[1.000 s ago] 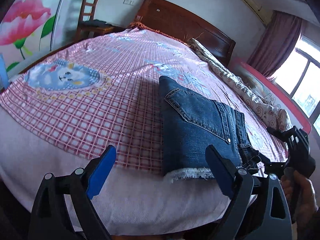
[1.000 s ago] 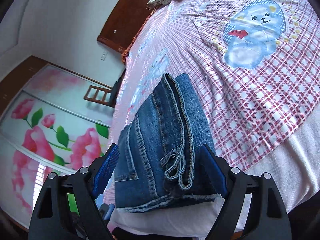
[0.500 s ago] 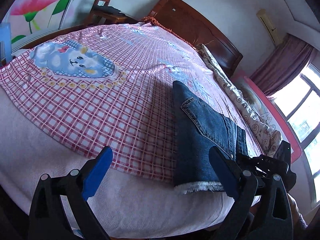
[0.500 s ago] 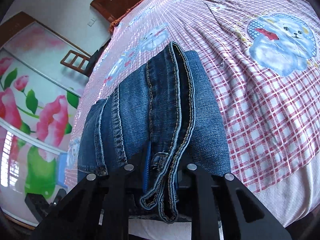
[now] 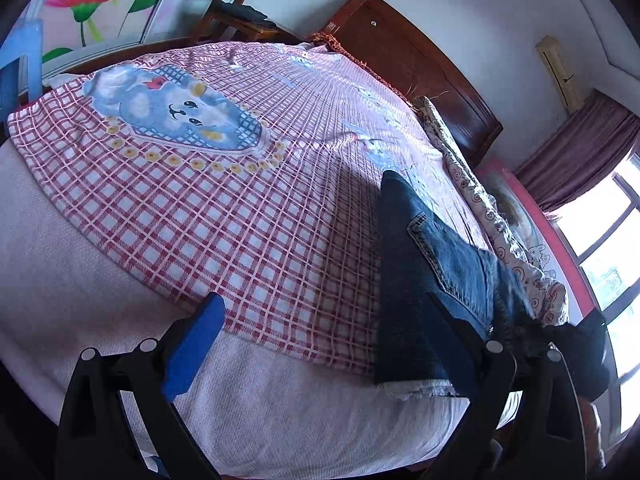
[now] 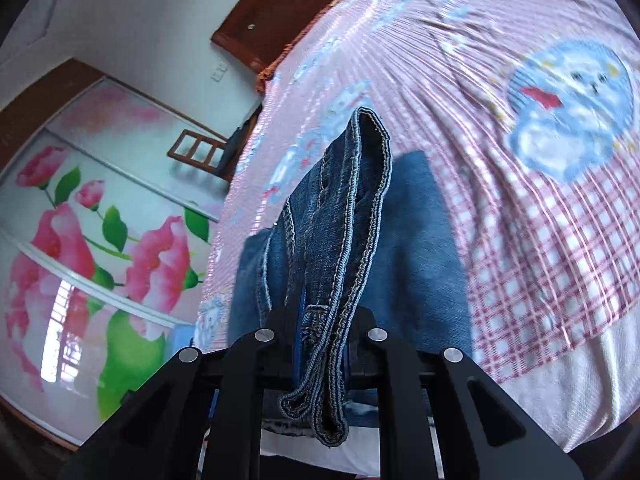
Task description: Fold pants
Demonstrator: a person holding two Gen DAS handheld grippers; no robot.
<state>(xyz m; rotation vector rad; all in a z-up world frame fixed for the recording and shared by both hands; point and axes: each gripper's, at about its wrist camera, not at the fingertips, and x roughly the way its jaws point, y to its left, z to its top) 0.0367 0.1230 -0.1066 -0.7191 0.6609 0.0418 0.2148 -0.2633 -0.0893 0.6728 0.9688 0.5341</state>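
Observation:
Folded blue denim pants (image 5: pixel 416 280) lie near the bed's front edge, right of centre in the left wrist view. My left gripper (image 5: pixel 320 344) is open and empty, its blue-padded fingers (image 5: pixel 192 340) spread, the right finger just in front of the pants. My right gripper (image 6: pixel 320 344) is shut on the waistband (image 6: pixel 356 216) of the pants and lifts that edge off the lower layers (image 6: pixel 420 240). The right gripper also shows at the far right of the left wrist view (image 5: pixel 580 340).
The bed has a pink checked sheet (image 5: pixel 200 208) with a bear print (image 5: pixel 176 108). A dark wooden headboard (image 5: pixel 412 64) and a rolled quilt (image 5: pixel 500 216) lie at the far side. A wooden chair (image 5: pixel 232 4) and floral wardrobe doors (image 6: pixel 88 240) stand beyond.
My right gripper closed on the pants' waistband and has raised it. My left gripper swung left, so the pants now sit further right in its view.

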